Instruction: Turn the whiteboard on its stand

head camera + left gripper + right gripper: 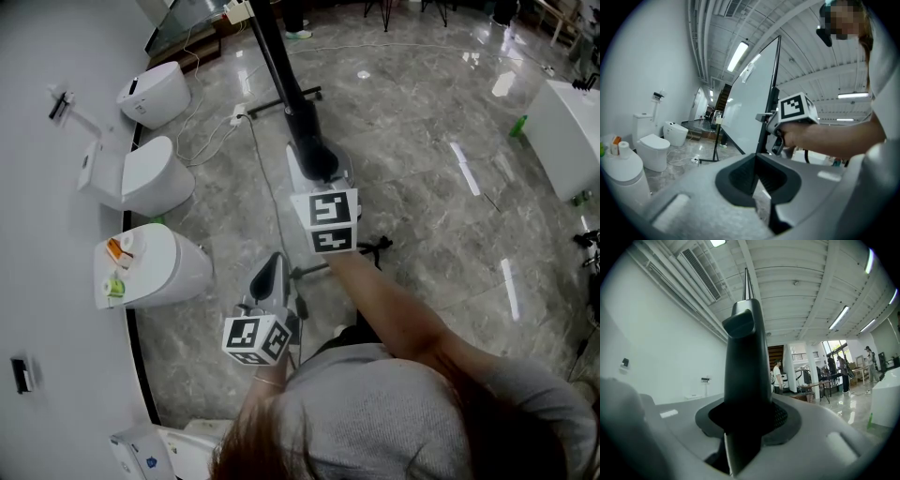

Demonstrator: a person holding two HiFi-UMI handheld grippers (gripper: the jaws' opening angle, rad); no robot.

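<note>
Only the whiteboard edge (743, 362) shows in right gripper (745, 420).

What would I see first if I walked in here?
The big whiteboard fills the middle of the left gripper view, seen from its side. In the middle of the head view, the right gripper has its fingers shut on the whiteboard's dark edge. A row of white toilets stands along the wall at the left.
</note>
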